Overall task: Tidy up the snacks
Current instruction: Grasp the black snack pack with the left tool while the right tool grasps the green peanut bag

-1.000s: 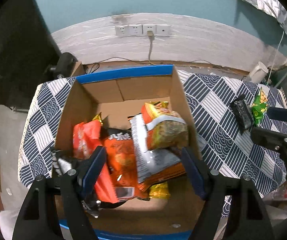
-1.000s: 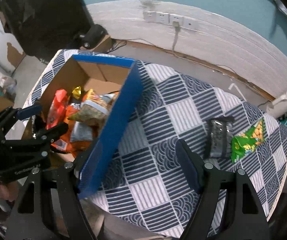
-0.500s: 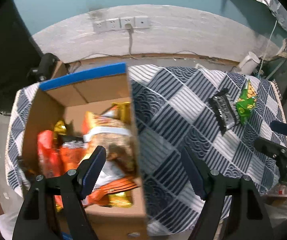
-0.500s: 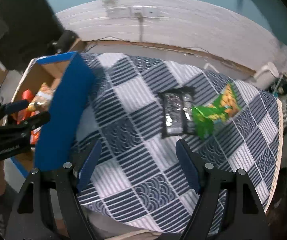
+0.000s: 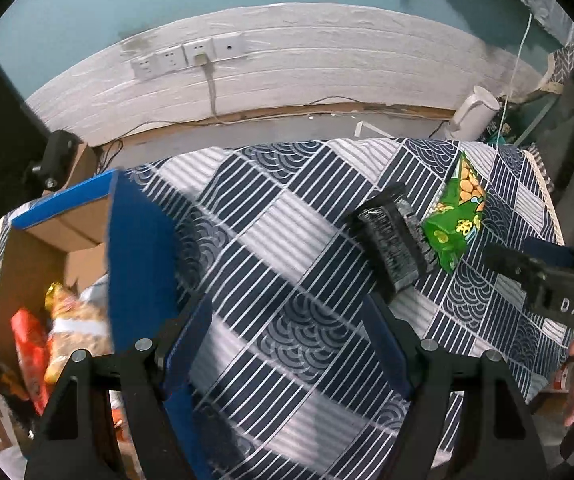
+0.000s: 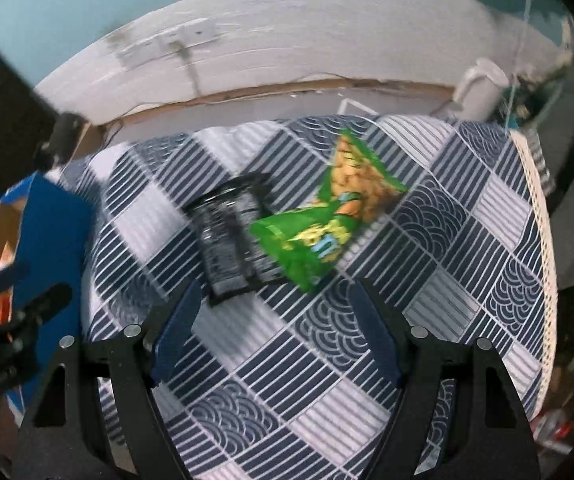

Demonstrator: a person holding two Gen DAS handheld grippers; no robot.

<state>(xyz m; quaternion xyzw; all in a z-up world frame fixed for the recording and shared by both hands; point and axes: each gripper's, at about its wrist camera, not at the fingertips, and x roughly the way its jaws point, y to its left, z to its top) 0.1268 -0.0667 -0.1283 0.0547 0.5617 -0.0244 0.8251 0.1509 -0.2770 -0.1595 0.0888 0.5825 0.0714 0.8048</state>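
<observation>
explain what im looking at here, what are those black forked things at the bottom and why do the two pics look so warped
No robot here: a person holds a two-finger gripper in each hand, and each one carries a fisheye camera that looks along its fingers, hence the warping. One picture is from the left gripper, the other from the right gripper. The black forks with blue pads are those fingers. Both stand open and hold nothing. Below them is a table under a blue and white patterned cloth. On it lie a black snack packet and a green snack bag that overlaps it. At the left stands a cardboard box with blue outer sides, with more snacks in it.
</observation>
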